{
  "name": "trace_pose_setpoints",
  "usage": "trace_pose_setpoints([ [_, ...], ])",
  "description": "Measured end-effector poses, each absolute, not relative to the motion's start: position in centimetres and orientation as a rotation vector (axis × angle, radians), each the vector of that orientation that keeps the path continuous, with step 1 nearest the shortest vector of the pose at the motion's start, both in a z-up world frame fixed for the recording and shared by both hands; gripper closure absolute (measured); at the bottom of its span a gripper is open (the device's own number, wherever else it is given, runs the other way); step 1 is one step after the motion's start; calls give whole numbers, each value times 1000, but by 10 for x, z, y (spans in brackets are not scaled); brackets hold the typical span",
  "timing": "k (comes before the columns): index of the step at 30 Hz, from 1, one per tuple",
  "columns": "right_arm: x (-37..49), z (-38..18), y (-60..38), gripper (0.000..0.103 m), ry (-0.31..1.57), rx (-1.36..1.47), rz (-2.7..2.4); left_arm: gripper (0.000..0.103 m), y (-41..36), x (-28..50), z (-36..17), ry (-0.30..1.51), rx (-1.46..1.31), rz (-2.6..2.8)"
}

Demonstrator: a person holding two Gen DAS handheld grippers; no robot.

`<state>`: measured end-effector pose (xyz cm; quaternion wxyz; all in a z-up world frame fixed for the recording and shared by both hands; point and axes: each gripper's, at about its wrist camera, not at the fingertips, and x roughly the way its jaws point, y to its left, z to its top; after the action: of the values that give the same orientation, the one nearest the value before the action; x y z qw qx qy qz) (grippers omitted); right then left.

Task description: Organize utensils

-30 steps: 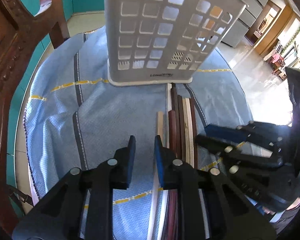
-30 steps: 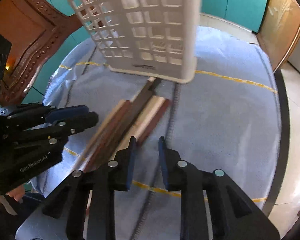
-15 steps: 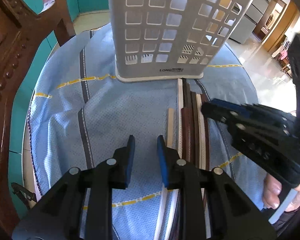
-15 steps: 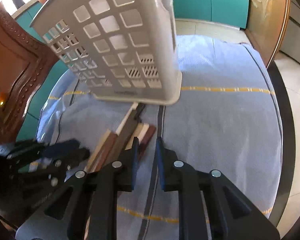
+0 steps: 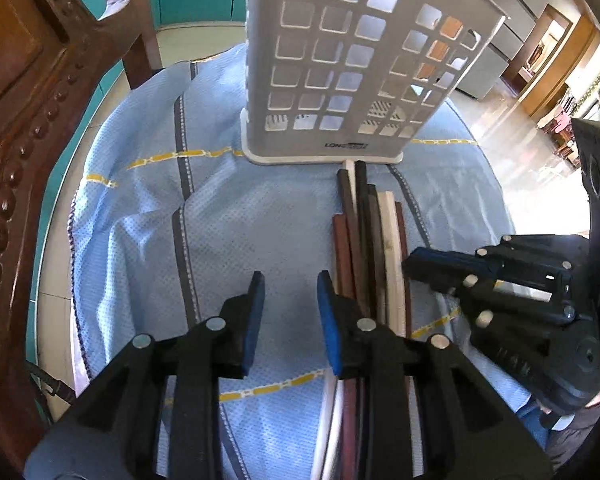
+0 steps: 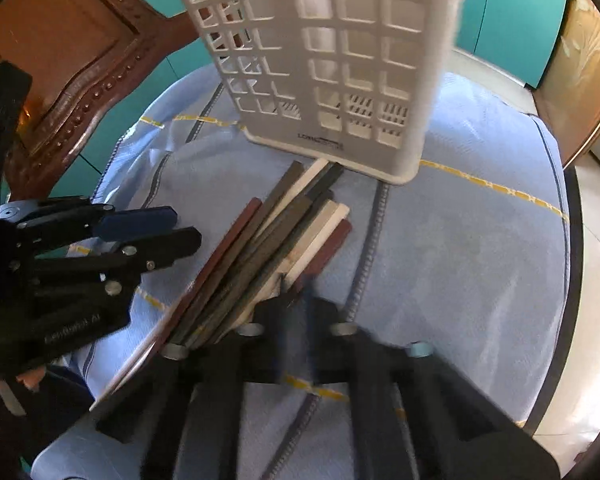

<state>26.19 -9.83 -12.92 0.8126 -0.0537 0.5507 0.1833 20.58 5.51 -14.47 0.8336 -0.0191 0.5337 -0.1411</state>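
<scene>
Right claw point(image 6: 296, 300), jaws just closed, meets a bundle of brown, dark and cream chopsticks point(image 6: 268, 240) beside a white perforated plastic basket point(image 6: 324, 64).

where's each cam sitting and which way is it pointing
Left wrist: on the left gripper, looking steeply down along its open fingers at the blue cloth, the chopsticks and the white basket; the right gripper enters from the right.
Right wrist: on the right gripper, blurred, jaws together at the chopsticks' near end; the left gripper shows at left.
Shared: basket, chopsticks, cloth, carved chair.
</scene>
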Motion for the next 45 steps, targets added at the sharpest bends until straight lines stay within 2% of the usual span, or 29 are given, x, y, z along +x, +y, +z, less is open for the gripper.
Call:
trace_pose_setpoints([
  [10,258,-123,-119,101,1121,-66,381,73,47,194,-141,1143,-71,-369],
  [13,249,-120,-119,101,1119,-62,393,83,43,194,-145,1159,-70,-364],
  [22,253,-132,-108,101,1151,41,472,90,60,190,-133,1115,-100,-333],
  [23,255,-133,-104,95,1148,41,469,90,64,188,-128,1102,-112,-334],
  [24,256,-134,-99,85,1153,38,466,90,68,190,-125,1096,-124,-339],
  [27,256,-135,-86,65,1144,20,463,90,70,185,-117,1074,-146,-348],
  [29,254,-136,-74,58,1129,-31,452,90,74,181,-115,1069,-152,-340],
  [32,249,-136,-60,55,1097,-119,431,90,75,182,-117,1081,-151,-327],
  [34,248,-136,-60,57,1104,-130,431,90,74,183,-121,1097,-143,-322],
  [37,249,-134,-69,81,1143,-107,451,90,70,185,-128,1117,-128,-316],
  [38,249,-133,-73,97,1144,-115,453,90,69,185,-129,1120,-127,-317],
  [39,248,-133,-75,103,1145,-132,445,90,67,186,-130,1124,-126,-317],
  [41,246,-134,-84,102,1136,-205,377,90,66,187,-133,1131,-124,-312],
  [45,248,-131,-96,103,1130,-136,398,90,61,191,-139,1148,-125,-293],
])
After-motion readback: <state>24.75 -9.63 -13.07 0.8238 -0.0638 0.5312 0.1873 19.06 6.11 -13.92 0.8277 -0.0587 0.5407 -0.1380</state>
